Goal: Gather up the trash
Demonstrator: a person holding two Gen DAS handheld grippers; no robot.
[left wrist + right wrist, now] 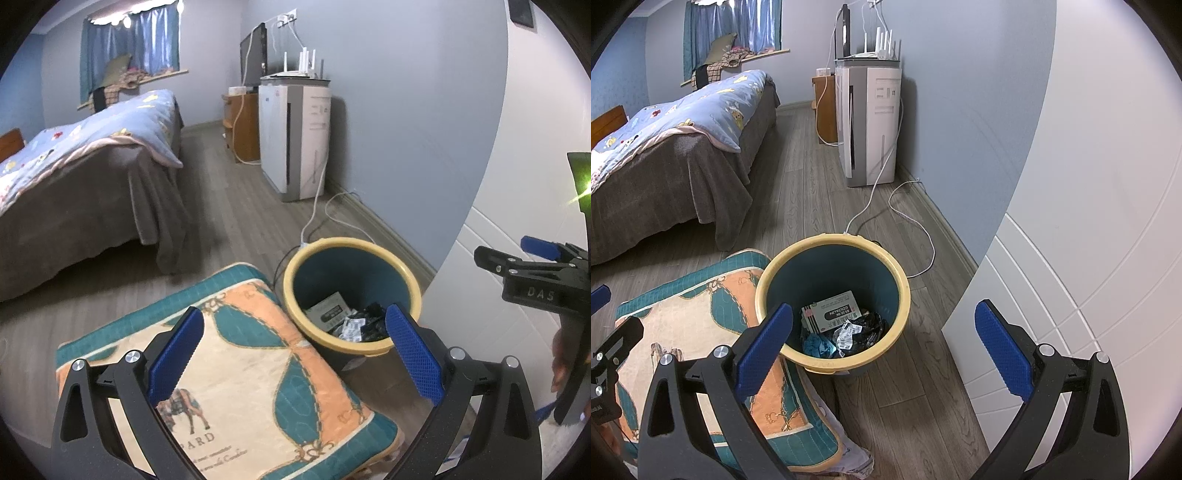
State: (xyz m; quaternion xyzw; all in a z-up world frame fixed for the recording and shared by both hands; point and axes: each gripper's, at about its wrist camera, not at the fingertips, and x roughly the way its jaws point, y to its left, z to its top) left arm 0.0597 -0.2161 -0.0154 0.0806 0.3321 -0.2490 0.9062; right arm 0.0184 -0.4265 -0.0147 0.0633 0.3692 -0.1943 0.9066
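Blue finger pads frame the bottom of our left wrist view, and the left gripper is spread wide with nothing in it, hanging over a patterned cushion. Just right of the cushion sits one trash bin, yellow rim, teal inside, touching the cushion's edge or close to it. Inside we count one gray box, one crumpled white wrapper and some black stuff we can't break into pieces. Off at the far right edge the other tool pokes in, held by a hand.

Over to the right wrist view: the right gripper is also wide apart and empty, sitting almost straight above the bin. From here the bin holds the box, the wrapper, a bit of blue fabric or paper and black plastic. One white cord loops on the floor behind it.

Honestly we don't see loose trash on the floor or cushion in either view, so we'd guess most of the collecting is done. If we're lifting the bin next, we'd pinch the yellow rim on opposite sides, one gripper each, keep it level, and steer clear of that cord.
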